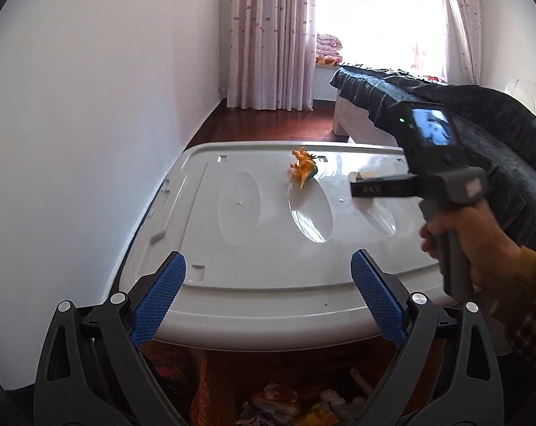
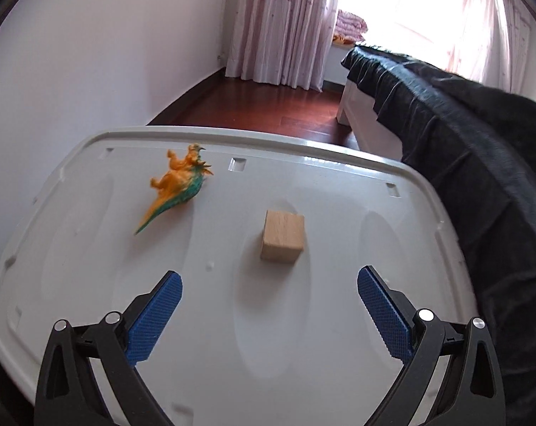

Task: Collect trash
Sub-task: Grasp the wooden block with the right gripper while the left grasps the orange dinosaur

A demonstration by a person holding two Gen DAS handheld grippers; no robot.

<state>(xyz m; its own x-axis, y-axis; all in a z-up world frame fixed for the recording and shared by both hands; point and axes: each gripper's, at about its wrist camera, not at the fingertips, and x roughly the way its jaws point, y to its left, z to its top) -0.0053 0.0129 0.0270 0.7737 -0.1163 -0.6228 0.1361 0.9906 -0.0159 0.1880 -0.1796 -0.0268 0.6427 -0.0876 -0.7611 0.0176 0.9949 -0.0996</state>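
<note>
Hiding most of the block (image 1: pixel 365 175) at 2 o'clock behind the right gripper (image 1: pixel 381 189); cropping wrappers (image 1: pixel 285 404) at 6 o'clock.

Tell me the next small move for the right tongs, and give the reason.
Probably ease the right tongs forward and down so the pads straddle the wooden block. The jaws stand open, wider than the block, which sits just ahead of them on the white bin lid, nearly centred. The toy dinosaur lies farther off, apart from it.
</note>
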